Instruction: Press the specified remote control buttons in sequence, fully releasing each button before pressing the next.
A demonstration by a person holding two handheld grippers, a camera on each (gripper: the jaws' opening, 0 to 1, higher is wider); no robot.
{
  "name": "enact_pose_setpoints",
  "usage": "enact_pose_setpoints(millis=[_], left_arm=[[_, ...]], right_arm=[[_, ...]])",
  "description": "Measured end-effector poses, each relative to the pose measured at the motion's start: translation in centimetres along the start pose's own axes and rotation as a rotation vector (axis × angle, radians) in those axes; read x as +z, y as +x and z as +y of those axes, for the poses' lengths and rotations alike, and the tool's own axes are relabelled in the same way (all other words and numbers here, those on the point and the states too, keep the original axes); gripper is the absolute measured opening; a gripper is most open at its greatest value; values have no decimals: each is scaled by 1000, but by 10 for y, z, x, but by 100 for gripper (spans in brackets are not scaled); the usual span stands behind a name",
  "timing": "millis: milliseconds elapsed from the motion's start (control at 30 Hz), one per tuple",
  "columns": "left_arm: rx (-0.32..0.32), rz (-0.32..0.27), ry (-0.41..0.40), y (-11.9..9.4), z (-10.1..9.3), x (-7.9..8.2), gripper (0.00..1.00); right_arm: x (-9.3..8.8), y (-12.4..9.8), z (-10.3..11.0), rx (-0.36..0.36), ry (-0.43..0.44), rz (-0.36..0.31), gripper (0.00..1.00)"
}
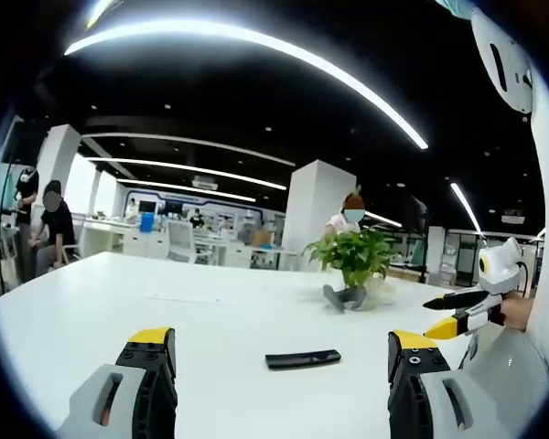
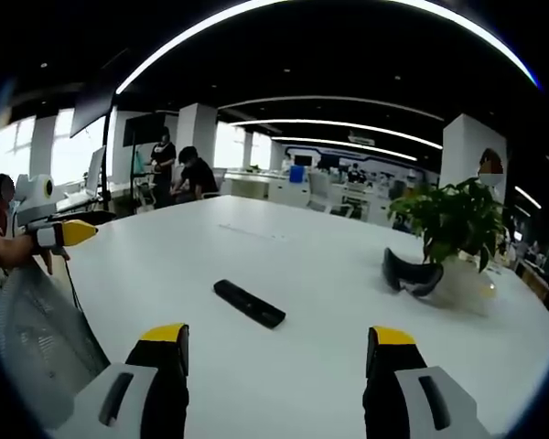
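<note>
Both the left gripper [image 1: 282, 352] and right gripper [image 2: 276, 349] stand wide open, empty; approach the black remote control [image 2: 248, 303] mid-bench slowly, closing jaws to one tip first

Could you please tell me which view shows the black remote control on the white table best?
The right gripper view: the remote control lies larger, its top face angled toward the camera. The left gripper view shows it smaller and flatter, nearly edge-on.
</note>
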State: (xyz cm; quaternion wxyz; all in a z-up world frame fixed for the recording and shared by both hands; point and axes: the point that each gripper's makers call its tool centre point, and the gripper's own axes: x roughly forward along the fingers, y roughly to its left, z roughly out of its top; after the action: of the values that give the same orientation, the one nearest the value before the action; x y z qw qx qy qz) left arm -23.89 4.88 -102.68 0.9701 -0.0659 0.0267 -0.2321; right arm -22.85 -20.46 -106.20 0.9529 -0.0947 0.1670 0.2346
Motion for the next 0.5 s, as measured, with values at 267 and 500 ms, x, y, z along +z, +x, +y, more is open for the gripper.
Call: enact_pose_setpoints(millis=[267, 500], left_arm=[[0, -2, 3, 0, 0, 0, 100], [-1, -6, 0, -1, 0, 2, 100]], right_arm=[[-1, 1, 0, 1, -5, 6, 79], [-1, 1, -1, -4, -16, 8, 79]])
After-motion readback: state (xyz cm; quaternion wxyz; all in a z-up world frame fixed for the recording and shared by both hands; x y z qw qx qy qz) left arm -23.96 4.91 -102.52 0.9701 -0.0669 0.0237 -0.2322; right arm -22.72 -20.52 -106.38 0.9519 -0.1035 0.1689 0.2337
